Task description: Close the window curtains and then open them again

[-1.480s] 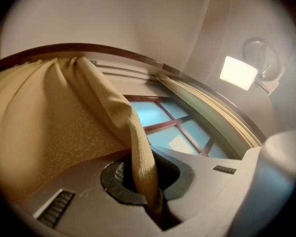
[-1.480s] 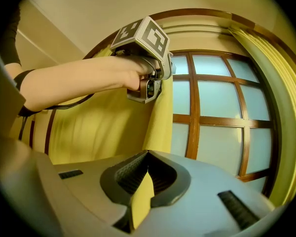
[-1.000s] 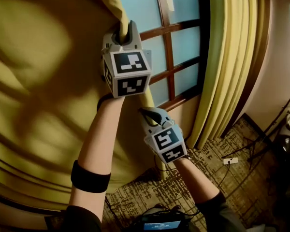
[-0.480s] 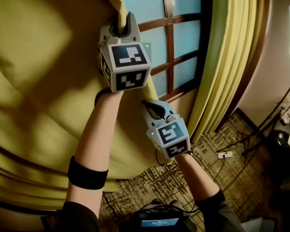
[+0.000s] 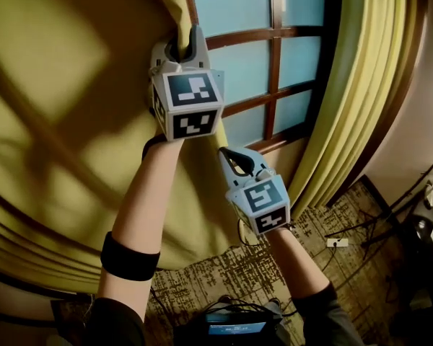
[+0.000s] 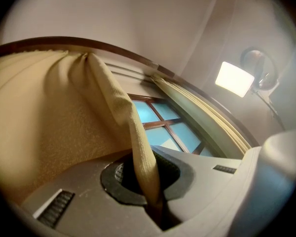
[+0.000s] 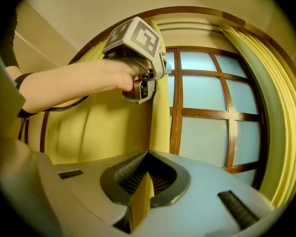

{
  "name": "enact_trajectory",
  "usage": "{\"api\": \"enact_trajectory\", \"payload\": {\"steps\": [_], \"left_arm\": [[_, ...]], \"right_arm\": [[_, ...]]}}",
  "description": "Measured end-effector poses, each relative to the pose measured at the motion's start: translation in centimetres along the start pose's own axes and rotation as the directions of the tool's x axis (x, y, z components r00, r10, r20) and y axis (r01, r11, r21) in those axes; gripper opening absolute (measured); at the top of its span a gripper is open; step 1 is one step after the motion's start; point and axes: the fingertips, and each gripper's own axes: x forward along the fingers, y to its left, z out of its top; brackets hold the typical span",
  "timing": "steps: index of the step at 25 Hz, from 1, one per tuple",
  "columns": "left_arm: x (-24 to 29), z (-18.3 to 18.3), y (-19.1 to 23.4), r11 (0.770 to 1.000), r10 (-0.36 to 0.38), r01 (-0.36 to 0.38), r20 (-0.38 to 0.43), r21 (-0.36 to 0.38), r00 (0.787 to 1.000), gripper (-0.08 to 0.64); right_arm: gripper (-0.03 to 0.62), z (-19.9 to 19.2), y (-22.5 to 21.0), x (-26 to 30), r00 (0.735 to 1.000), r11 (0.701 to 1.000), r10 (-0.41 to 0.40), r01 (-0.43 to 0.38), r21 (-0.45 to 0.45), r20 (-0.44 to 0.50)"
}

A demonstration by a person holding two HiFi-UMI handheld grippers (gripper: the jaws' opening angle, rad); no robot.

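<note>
Along the left side of the window (image 5: 239, 6), the left curtain (image 5: 65, 135) is pinched by its leading edge. The left hand-held gripper (image 5: 182, 47) is clamped on the fabric high up. The right hand-held gripper (image 5: 232, 161) grips the same edge lower down, jaws almost together on the thin cloth. Bare panes show between this edge and the gathered right curtain (image 5: 350, 121). To close it well, I judge both hands should travel right together at one pace, so the edge hangs straight and the cloth does not slip.
</note>
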Motion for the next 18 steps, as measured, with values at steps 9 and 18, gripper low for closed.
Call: {"api": "enact_trajectory", "payload": {"steps": [9,18], "left_arm": [[-7.3,-0.7,3.9,0.98,0.197,-0.199,-0.084,-0.017,0.977,0.054],[-23.7,-6.9,3.8,0.926,0.359,-0.377,-0.318,0.006,0.878,0.154]], "right_arm": [[0.012,-1.6,-1.7,-4.3,0.992,0.991,0.128,-0.128,0.022,-0.004],[0.012,-6.3,-3.4,-9.4,0.976,0.974,0.216,-0.213,0.084,-0.033]]}}
